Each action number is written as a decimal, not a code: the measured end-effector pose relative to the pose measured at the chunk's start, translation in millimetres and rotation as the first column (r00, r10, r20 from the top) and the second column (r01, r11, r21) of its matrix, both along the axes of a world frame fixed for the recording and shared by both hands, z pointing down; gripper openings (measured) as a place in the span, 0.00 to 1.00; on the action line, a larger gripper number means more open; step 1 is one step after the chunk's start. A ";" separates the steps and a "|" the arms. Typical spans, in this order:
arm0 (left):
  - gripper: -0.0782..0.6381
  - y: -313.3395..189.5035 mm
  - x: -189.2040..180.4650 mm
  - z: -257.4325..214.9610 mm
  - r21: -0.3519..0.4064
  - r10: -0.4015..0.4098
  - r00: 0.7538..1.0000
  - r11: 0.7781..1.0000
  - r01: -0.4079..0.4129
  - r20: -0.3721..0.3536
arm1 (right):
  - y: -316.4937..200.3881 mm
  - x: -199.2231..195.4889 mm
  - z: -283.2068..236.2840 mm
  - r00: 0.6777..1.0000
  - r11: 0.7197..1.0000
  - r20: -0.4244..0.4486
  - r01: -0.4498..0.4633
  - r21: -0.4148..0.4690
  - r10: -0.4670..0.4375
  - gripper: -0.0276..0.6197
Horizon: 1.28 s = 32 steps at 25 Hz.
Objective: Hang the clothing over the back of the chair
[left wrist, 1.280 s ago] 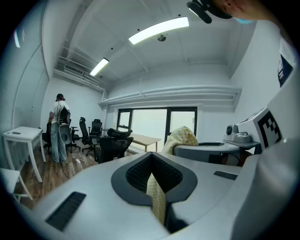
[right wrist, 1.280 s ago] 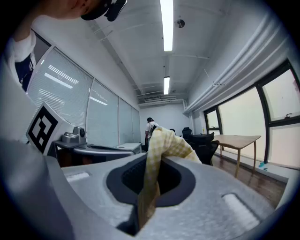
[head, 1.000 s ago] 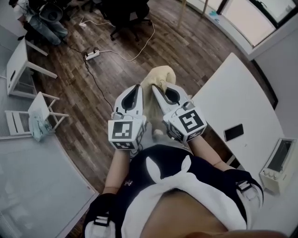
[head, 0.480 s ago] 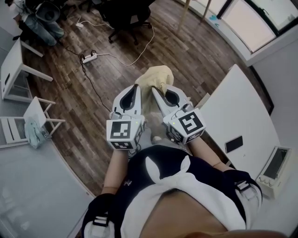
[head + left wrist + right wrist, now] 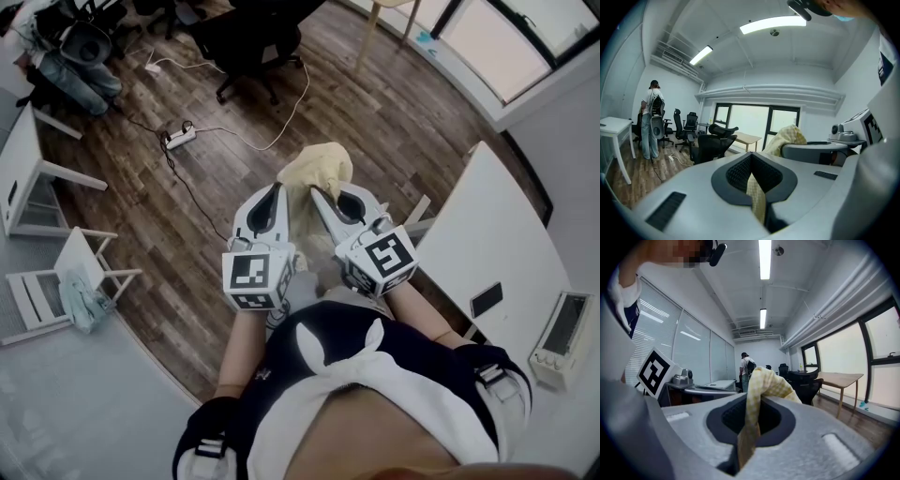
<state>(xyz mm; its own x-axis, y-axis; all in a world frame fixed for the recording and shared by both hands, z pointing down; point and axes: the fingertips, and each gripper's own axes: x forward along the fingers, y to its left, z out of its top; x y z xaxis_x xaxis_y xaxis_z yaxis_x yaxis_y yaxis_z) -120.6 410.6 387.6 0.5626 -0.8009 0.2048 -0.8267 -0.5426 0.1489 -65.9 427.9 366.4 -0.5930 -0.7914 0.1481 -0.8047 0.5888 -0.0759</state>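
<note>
The clothing (image 5: 315, 172) is a pale yellow checked garment held up above the wooden floor, bunched between the two grippers. My left gripper (image 5: 275, 194) is shut on one fold of it; in the left gripper view a strip of the yellow cloth (image 5: 756, 194) is pinched between the jaws. My right gripper (image 5: 320, 197) is shut on another fold, and the cloth (image 5: 753, 404) rises out of its jaws in the right gripper view. The two grippers sit close, side by side. A black office chair (image 5: 247, 41) stands ahead, and a white folding chair (image 5: 67, 284) is at the left.
A white table (image 5: 487, 234) at the right carries a phone (image 5: 487, 300) and a white device (image 5: 562, 330). A power strip (image 5: 178, 138) and cables lie on the floor ahead. A person (image 5: 650, 120) stands by more office chairs at the far left. A wooden table (image 5: 839, 378) stands by the windows.
Both grippers, still shut on the clothing, have travelled together across the floor toward the black office chair. The white folding chair and the table have slid back in the head view.
</note>
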 end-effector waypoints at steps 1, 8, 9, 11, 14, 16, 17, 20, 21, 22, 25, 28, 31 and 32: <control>0.12 -7.1 -4.6 -0.9 -0.001 0.009 1.000 1.000 -0.009 -0.001 | -7.0 -5.3 -2.4 1.000 1.000 0.005 0.002 0.005 -0.002 0.07; 0.12 -37.1 -33.1 12.8 -0.037 0.005 0.998 0.999 -0.008 -0.066 | -37.3 -27.6 3.6 1.000 1.000 -0.012 -0.009 -0.018 0.009 0.07; 0.12 -40.3 -35.2 12.3 -0.038 0.006 0.997 0.999 -0.009 -0.075 | -40.8 -31.3 4.0 1.000 1.000 -0.014 -0.006 -0.022 0.005 0.07; 0.12 -46.8 -38.8 12.3 -0.041 0.012 0.996 0.999 -0.016 -0.089 | -48.4 -38.8 5.3 1.000 1.000 -0.026 -0.003 -0.026 0.003 0.07; 0.12 -63.1 -41.2 12.9 -0.044 0.008 0.995 0.999 -0.013 -0.098 | -66.1 -45.3 6.9 0.999 1.000 -0.046 0.008 -0.027 -0.009 0.07; 0.12 -72.1 -40.8 10.3 -0.040 0.004 0.995 0.999 -0.008 -0.104 | -74.7 -45.3 7.0 0.999 0.999 -0.050 0.015 -0.029 -0.017 0.07; 0.12 -76.1 -40.2 8.3 -0.037 0.004 0.994 0.999 -0.008 -0.105 | -77.6 -44.7 6.2 0.999 0.999 -0.050 0.018 -0.027 -0.020 0.07; 0.12 -92.2 -36.2 0.6 -0.014 0.003 0.995 1.000 -0.004 -0.096 | -89.8 -40.7 0.2 0.998 1.000 -0.048 0.029 -0.012 -0.029 0.07; 0.12 -99.1 -34.5 -2.1 -0.004 -0.001 0.996 1.000 0.001 -0.092 | -96.0 -37.9 -1.2 0.998 1.000 -0.047 0.030 -0.006 -0.031 0.07; 0.12 -106.7 -33.2 -4.7 0.004 -0.005 0.996 1.000 0.006 -0.089 | -103.1 -35.2 -2.2 0.998 0.999 -0.047 0.032 0.001 -0.032 0.07; 0.12 -134.9 -29.2 -11.4 0.021 -0.014 0.997 1.000 0.015 -0.079 | -129.6 -28.0 -6.3 0.998 0.999 -0.038 0.041 0.017 -0.040 0.07; 0.12 -167.8 -18.5 -15.0 0.030 -0.008 0.998 1.000 0.010 -0.063 | -161.1 -17.5 -12.8 0.998 0.998 -0.028 0.056 0.034 -0.055 0.07; 0.12 -200.4 -4.1 -14.3 0.021 -0.010 0.999 1.000 0.011 -0.053 | -194.1 -2.8 -18.3 0.997 0.996 -0.027 0.071 0.057 -0.069 0.07; 0.12 -210.1 1.5 -15.1 0.025 -0.010 0.999 1.000 0.012 -0.047 | -204.7 3.1 -20.0 0.997 0.995 -0.027 0.073 0.069 -0.071 0.07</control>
